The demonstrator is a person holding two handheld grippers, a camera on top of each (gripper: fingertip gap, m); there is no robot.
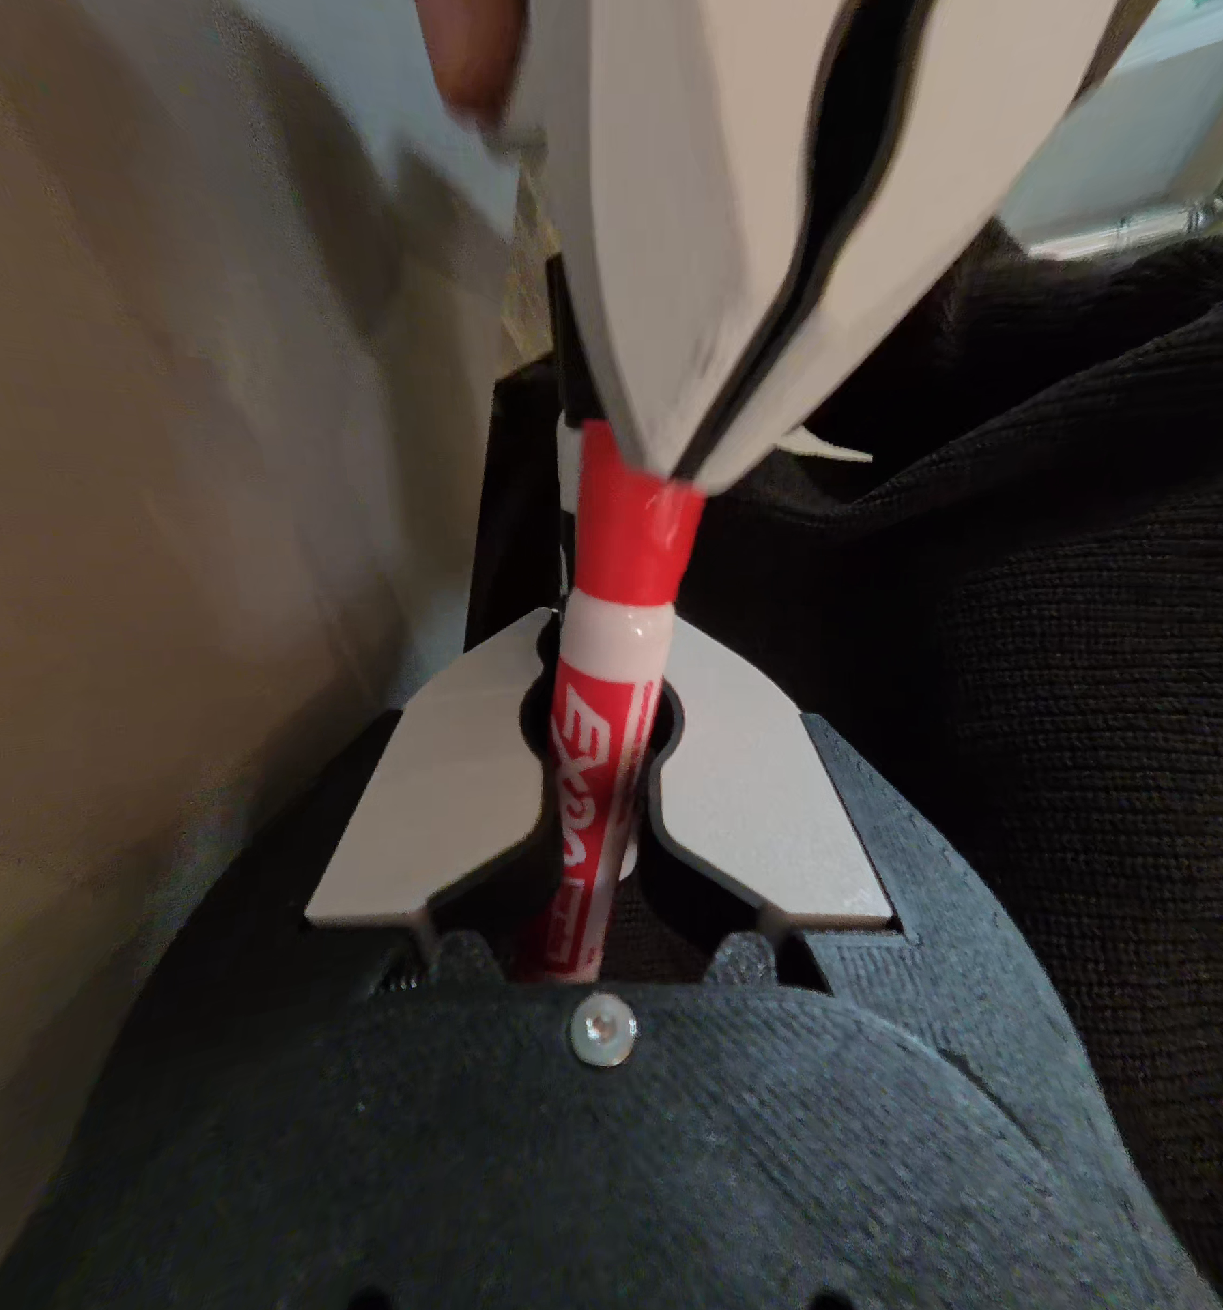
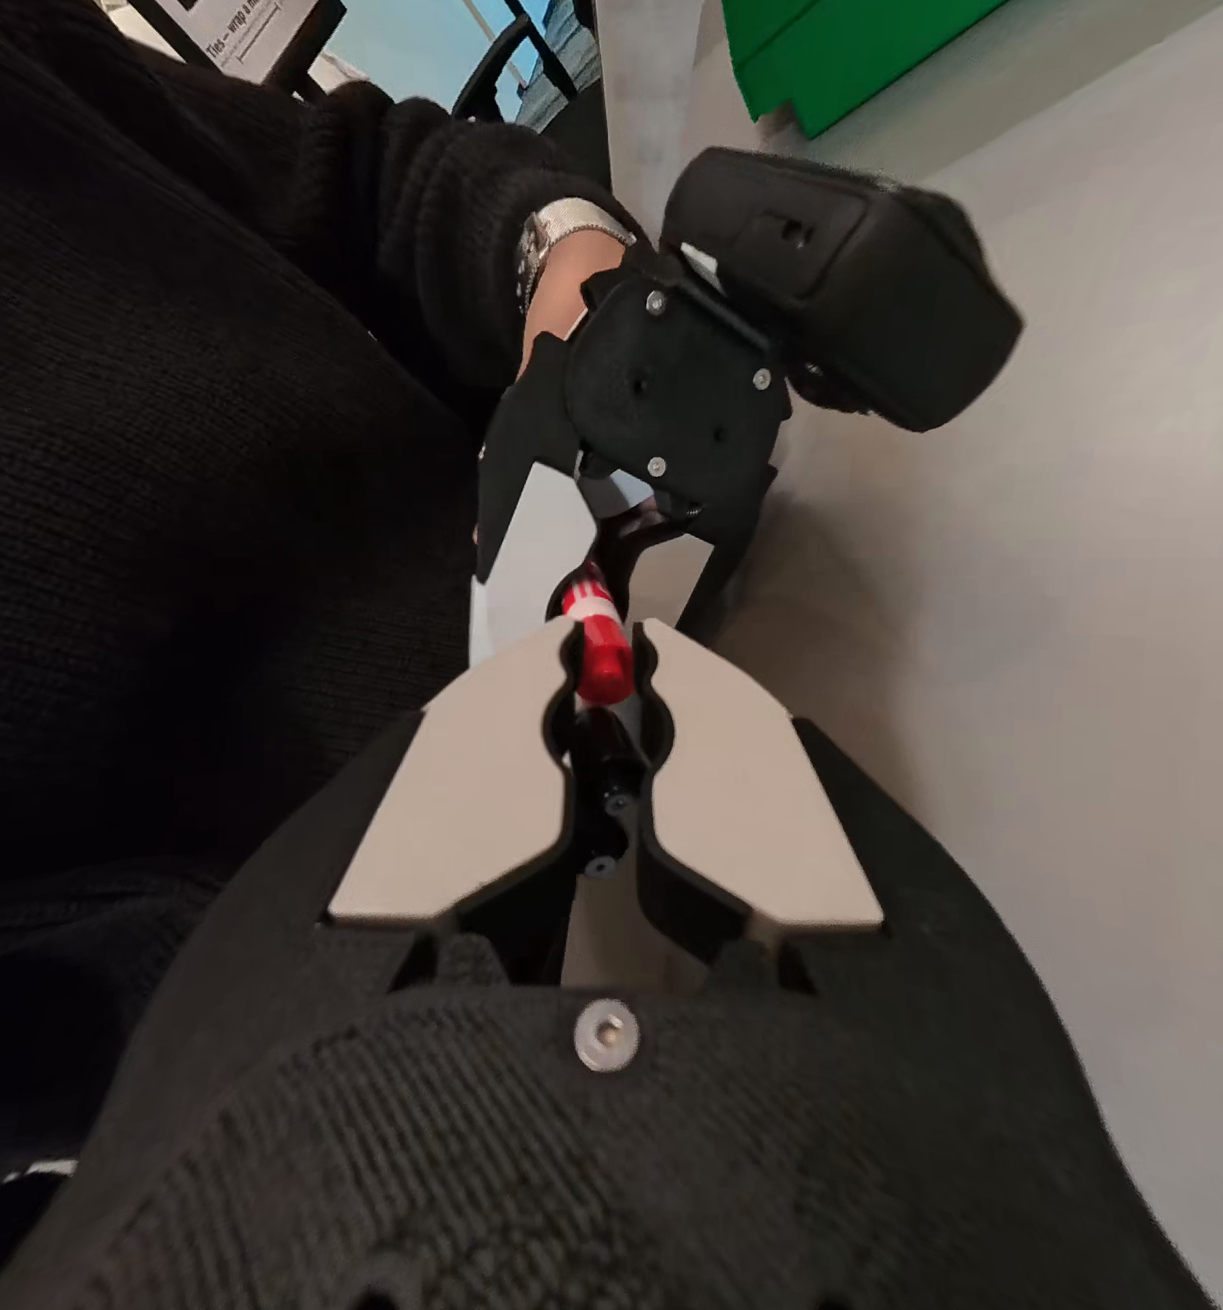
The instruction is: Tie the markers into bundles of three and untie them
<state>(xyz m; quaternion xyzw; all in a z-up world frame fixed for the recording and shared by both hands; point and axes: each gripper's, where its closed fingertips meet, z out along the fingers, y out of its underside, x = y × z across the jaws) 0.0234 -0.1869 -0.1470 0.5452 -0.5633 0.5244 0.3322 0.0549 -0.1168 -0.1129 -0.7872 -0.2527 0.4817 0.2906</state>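
Pointing away along left fingers (image 1: 445,773), red marker (image 1: 598,751)

red-and-white marker (image 1: 605,744), red cap (image 1: 635,539), black knit sleeve (image 1: 1020,638)

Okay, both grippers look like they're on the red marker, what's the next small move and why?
Probably ease the right gripper off the cap. The left gripper is shut on the red marker's barrel, and the right gripper's tips meet at the cap end. With only one marker in view, a bundle seems to need more, so freeing one gripper looks sensible.
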